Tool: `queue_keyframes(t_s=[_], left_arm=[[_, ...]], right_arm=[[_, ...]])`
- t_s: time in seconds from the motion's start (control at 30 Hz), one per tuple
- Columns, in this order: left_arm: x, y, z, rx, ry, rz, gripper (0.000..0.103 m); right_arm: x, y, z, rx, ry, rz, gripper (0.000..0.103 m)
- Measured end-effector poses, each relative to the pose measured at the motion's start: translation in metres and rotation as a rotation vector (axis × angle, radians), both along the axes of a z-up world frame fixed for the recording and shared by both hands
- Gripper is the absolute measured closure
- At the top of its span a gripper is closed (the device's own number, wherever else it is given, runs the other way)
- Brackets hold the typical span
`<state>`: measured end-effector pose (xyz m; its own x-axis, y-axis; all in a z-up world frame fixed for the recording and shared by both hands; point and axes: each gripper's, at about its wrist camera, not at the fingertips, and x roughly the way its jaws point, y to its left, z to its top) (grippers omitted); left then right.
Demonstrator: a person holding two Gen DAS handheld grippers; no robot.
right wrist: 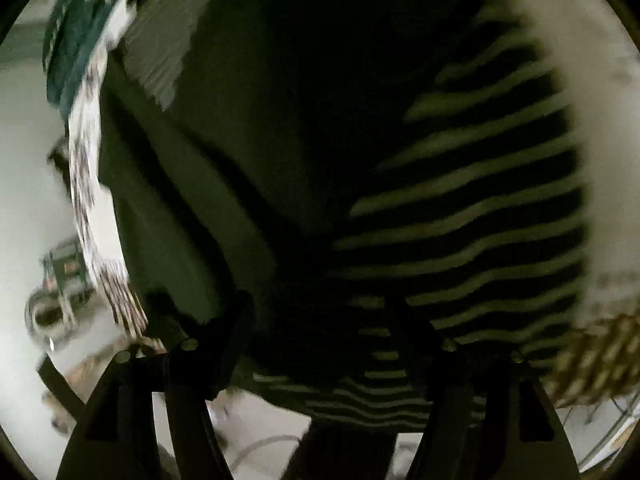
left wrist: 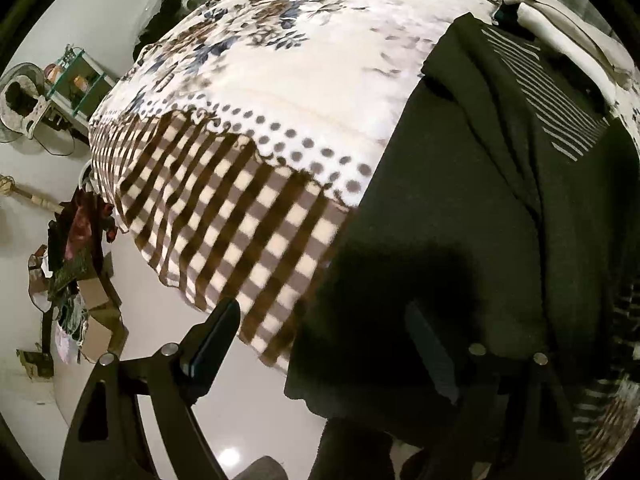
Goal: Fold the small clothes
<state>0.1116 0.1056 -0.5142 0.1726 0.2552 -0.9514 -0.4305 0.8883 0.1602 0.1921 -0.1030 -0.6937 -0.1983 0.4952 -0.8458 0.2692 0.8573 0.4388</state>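
Dark clothing point(left wrist: 460, 216), a garment with pale stripes, lies spread over the patterned blanket point(left wrist: 256, 92) on the bed, and its lower hem hangs over the blanket's checked edge toward the pale floor point(left wrist: 248, 400). Your left gripper point(left wrist: 320, 340) hovers at that hanging hem with its fingers point(left wrist: 216, 336) spread wide, one finger over the floor beside the blanket's edge and the other dark against the cloth, gripping nothing. Your right gripper point(right wrist: 320, 344) sits low over the striped part of the same garment; that view is blurred and dim, but its fingers point(right wrist: 228, 340) look parted with cloth lying between them, and you cannot tell whether they touch it. The step in hand looks like taking the hem at two corners to start a fold. To do it well, bring each gripper down on the hem itself, away from the blanket's checked edge, so you pinch only the garment and not the blanket beneath. Take a shallow bite of one layer at each corner, set well apart along the hem, then close both before lifting. Keep the two corners level as you carry them up the blanket toward the striped chest, so the fold lands square and the dark cloth does not slide off the bed.
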Motion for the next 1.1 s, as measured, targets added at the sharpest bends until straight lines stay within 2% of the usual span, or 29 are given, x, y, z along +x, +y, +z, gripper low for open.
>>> queue_keyframes(t_s=[0.03,0.07,0.1,0.23,0.3,0.37,0.47,0.53,0.57,0.63,0.77,0.93,1.0,1.07,1.1], left_arm=[[0.002,0.000,0.001,-0.007,-0.001,0.005,0.018],[0.003,0.001,0.002,-0.011,-0.005,0.008,0.018],[0.005,0.000,0.004,-0.015,-0.013,0.010,0.018],[0.013,-0.004,0.011,-0.020,-0.037,-0.005,0.018],[0.016,-0.006,0.010,-0.024,-0.040,-0.017,0.018],[0.019,-0.008,0.009,-0.031,-0.041,-0.023,0.018],[0.023,-0.011,0.004,-0.036,-0.032,-0.035,0.018],[0.024,-0.013,0.000,-0.039,-0.024,-0.048,0.018],[0.024,-0.014,-0.001,-0.038,-0.021,-0.053,0.018],[0.025,-0.016,-0.002,-0.033,-0.017,-0.072,0.018],[0.032,-0.013,-0.004,-0.026,-0.036,-0.098,0.018],[0.056,-0.007,-0.009,-0.068,-0.074,-0.109,0.018],[0.064,-0.017,-0.025,-0.081,-0.031,-0.169,0.018],[0.057,-0.026,-0.051,-0.083,0.082,-0.212,0.018],[0.049,-0.027,-0.057,-0.088,0.113,-0.216,0.018]], right_arm=[[-0.002,0.003,0.003,-0.012,-0.013,0.021,0.090],[-0.008,0.003,0.009,-0.053,-0.032,0.046,0.098],[-0.011,0.000,0.018,-0.068,-0.061,0.040,0.100],[-0.028,-0.029,0.057,-0.121,-0.133,0.000,0.100],[-0.034,-0.051,0.066,-0.150,-0.124,-0.033,0.100],[-0.038,-0.062,0.062,-0.163,-0.109,-0.038,0.100],[-0.046,-0.080,0.041,-0.191,-0.057,-0.049,0.100],[-0.043,-0.087,0.030,-0.234,-0.012,-0.081,0.084],[-0.042,-0.087,0.029,-0.236,-0.015,-0.099,0.079],[-0.041,-0.093,0.037,-0.213,-0.042,-0.150,0.059],[-0.039,-0.091,0.044,-0.174,-0.067,-0.154,0.056],[-0.041,-0.080,0.032,-0.179,-0.058,-0.131,0.056],[-0.043,-0.068,0.022,-0.212,-0.048,-0.110,0.056],[-0.046,-0.068,0.017,-0.253,-0.033,-0.082,0.056],[-0.049,-0.070,0.016,-0.258,-0.021,-0.076,0.056]])
